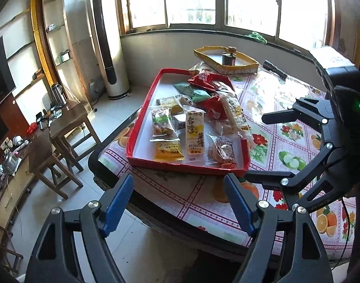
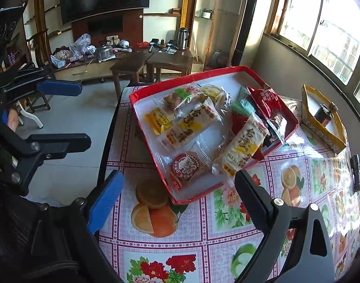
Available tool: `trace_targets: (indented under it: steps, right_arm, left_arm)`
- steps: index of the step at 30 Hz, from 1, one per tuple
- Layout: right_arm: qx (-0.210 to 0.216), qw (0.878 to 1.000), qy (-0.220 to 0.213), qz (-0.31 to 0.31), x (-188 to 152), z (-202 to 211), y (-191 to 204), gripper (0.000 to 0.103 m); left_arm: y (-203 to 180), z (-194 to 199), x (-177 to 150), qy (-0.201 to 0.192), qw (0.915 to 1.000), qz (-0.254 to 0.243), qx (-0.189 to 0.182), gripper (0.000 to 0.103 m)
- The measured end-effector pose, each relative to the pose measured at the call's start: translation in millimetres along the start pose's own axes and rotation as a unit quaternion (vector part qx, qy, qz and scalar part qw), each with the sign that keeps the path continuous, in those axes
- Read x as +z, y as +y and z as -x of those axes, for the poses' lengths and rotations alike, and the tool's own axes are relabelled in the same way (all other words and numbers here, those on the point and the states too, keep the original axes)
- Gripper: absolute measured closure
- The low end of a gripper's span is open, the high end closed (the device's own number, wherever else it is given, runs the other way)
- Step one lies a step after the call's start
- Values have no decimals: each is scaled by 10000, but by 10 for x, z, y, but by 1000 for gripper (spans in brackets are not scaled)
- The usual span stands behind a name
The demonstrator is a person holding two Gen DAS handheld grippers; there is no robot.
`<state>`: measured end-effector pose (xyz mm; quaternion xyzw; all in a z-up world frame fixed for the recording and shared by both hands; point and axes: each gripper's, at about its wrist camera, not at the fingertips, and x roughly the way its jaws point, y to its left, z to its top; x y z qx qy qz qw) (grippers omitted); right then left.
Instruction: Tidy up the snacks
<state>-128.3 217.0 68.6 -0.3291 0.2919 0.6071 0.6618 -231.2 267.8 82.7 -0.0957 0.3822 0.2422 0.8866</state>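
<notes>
A shallow red cardboard tray (image 1: 142,127) with a white inside sits on the desk (image 2: 203,235), which wears a shiny plastic cloth printed with oranges, apples and flowers. The tray is full of wrapped snacks (image 1: 198,108). At the near end of the tray lies a round brown cake in a clear wrapper (image 2: 188,167) with the word DORAYAKI on it. Beside it are two long white and yellow rice bars (image 2: 189,127) with big Chinese writing, and a small yellow packet (image 1: 168,151) right at the near edge. A clear bag with a green label (image 1: 161,123) lies in the middle of the tray. Green packets (image 1: 191,92) and a red bag (image 2: 267,101) are piled at the far end. Behind the red tray stands a yellow cardboard tray (image 1: 246,67) with a small dark jar (image 1: 229,57) inside. A black flashlight (image 1: 274,69) lies on the desk near the yellow tray. The left gripper (image 1: 178,204) hangs just in front of the red tray with its blue fingers (image 1: 118,202) spread wide and nothing between them. The right gripper (image 2: 177,202) is also near the front of the red tray, its fingers wide apart and holding nothing.
</notes>
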Motion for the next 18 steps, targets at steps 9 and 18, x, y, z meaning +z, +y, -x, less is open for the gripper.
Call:
trace_targets:
  steps: [9, 18]
  right_arm:
    - [124, 9999, -39, 14, 72, -15, 28, 8]
    - [246, 9995, -117, -168, 16, 5, 22, 8]
  left_arm:
    - [100, 43, 31, -199, 9996, 216, 30, 23]
    - [27, 70, 69, -345, 9993, 103, 74, 23]
